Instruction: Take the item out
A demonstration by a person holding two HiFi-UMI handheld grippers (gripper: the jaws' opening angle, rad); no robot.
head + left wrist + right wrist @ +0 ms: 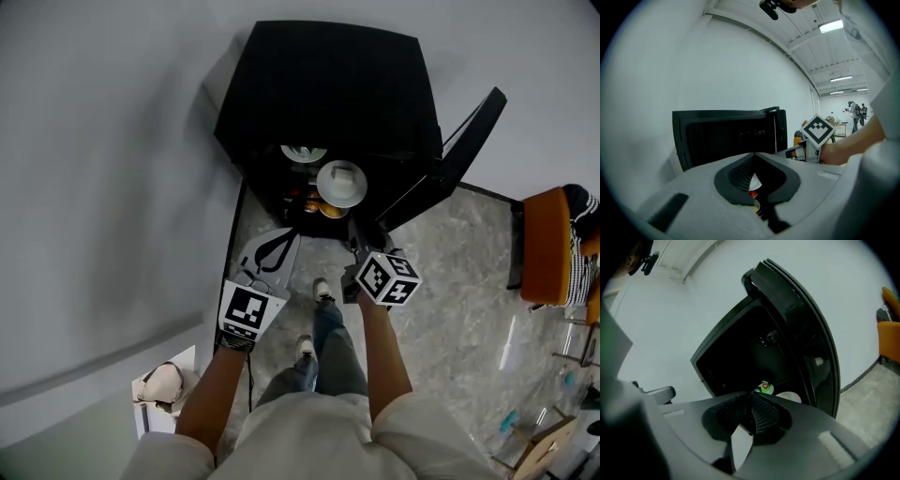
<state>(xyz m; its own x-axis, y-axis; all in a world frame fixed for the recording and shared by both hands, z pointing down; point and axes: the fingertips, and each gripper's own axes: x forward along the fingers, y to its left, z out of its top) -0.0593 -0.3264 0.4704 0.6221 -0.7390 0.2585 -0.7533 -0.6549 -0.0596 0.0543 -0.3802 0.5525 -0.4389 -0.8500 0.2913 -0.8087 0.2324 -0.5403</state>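
Head view: left gripper (281, 236) hangs over the marble floor (450, 272), its fingers closed together on nothing. Ahead stands a black cabinet (328, 84), and the white lidded container (340, 184) sits inside it. Near that, the right gripper (357, 231) has fingers narrowly parted and empty. The cabinet door (455, 155) stands open at right.

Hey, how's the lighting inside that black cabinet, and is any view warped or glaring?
Head view: cabinet interior dim, only the white dish catches light. Left gripper view: fisheye curves the ceiling, its lamp glares. Right gripper view: interior almost black, door bowed by the lens.
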